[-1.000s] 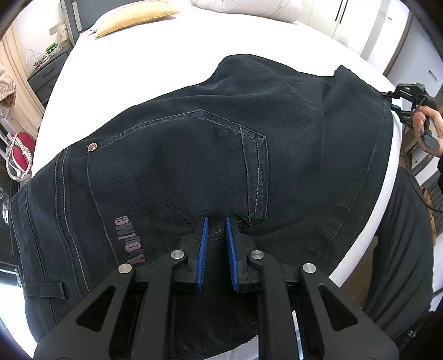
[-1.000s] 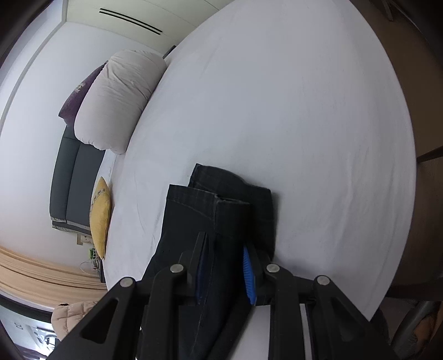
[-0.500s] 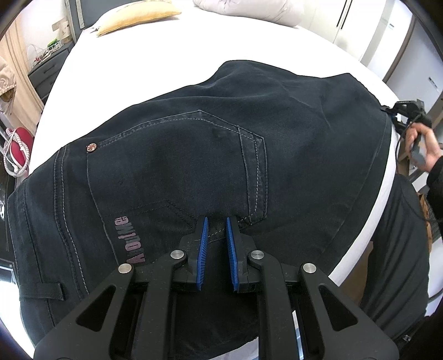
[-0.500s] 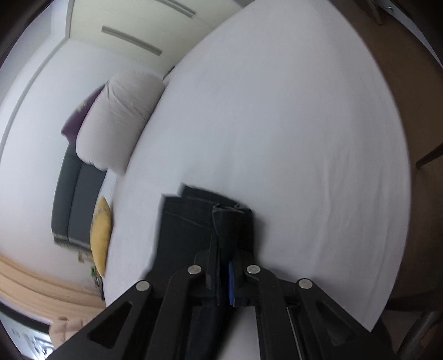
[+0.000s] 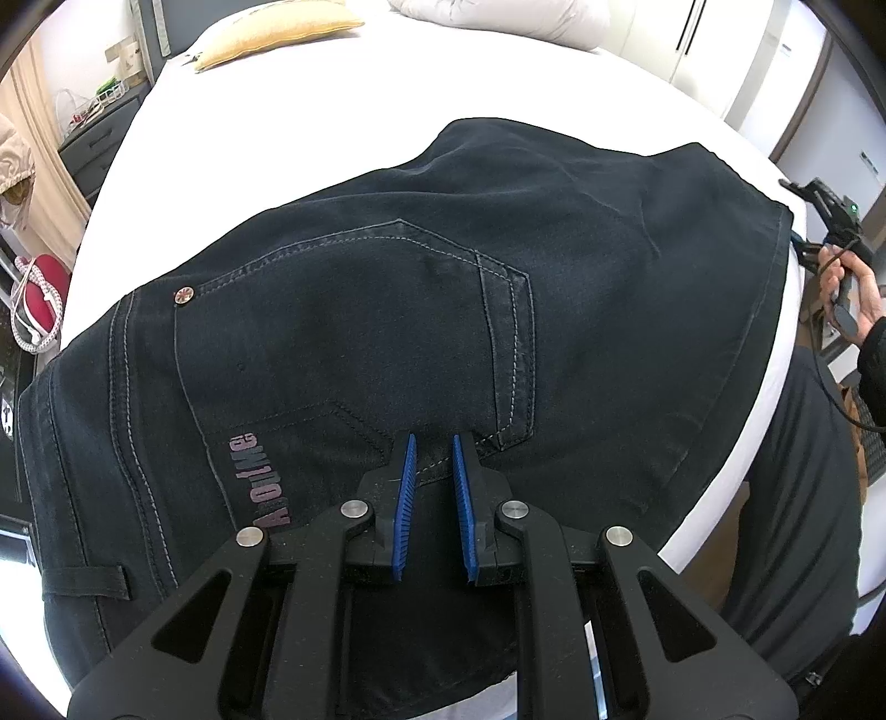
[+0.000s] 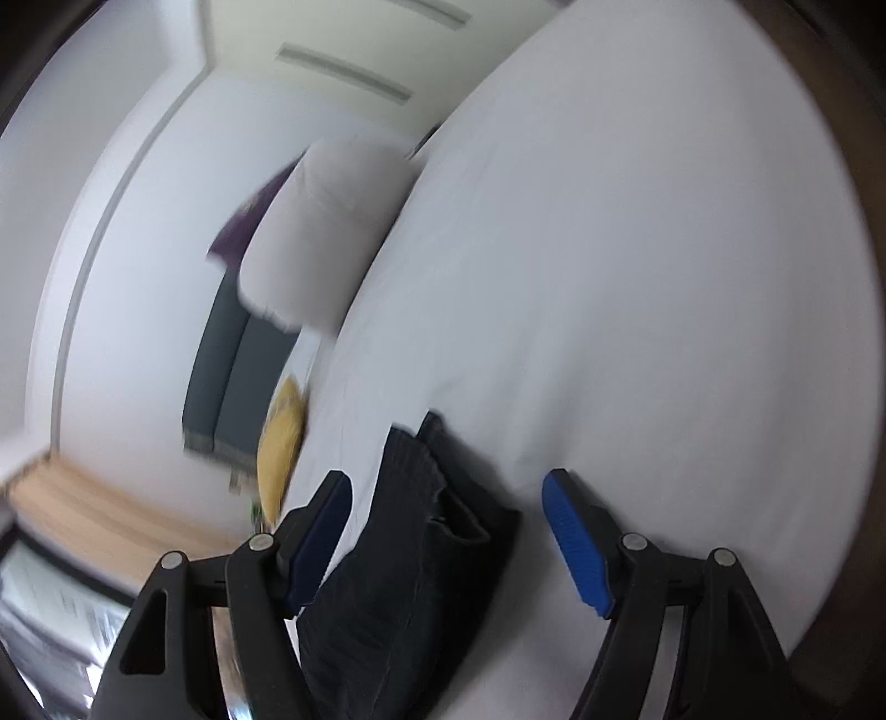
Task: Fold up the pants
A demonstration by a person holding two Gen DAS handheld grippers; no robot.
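Note:
Dark denim pants (image 5: 443, 332) lie folded in half lengthwise on a white bed (image 5: 277, 155), back pocket up, legs running to the right edge. My left gripper (image 5: 432, 443) rests on the seat by the pocket's lower corner, its blue pads nearly together with only a narrow gap; whether they pinch cloth is unclear. In the blurred right wrist view the pants' hem end (image 6: 421, 526) lies below my right gripper (image 6: 448, 493), which is wide open and holds nothing. The right gripper also shows at the bed's right edge in the left wrist view (image 5: 825, 221).
A yellow cushion (image 5: 277, 27) and a white pillow (image 5: 498, 16) lie at the bed's far end. A dark dresser (image 5: 94, 138) stands to the left. The person's dark-clad legs (image 5: 803, 471) stand at the bed's right side.
My right gripper shut on the pants' hem half a second ago, then opened wide and drew back from it. The far pant end now lies flatter. The left gripper has stayed put.

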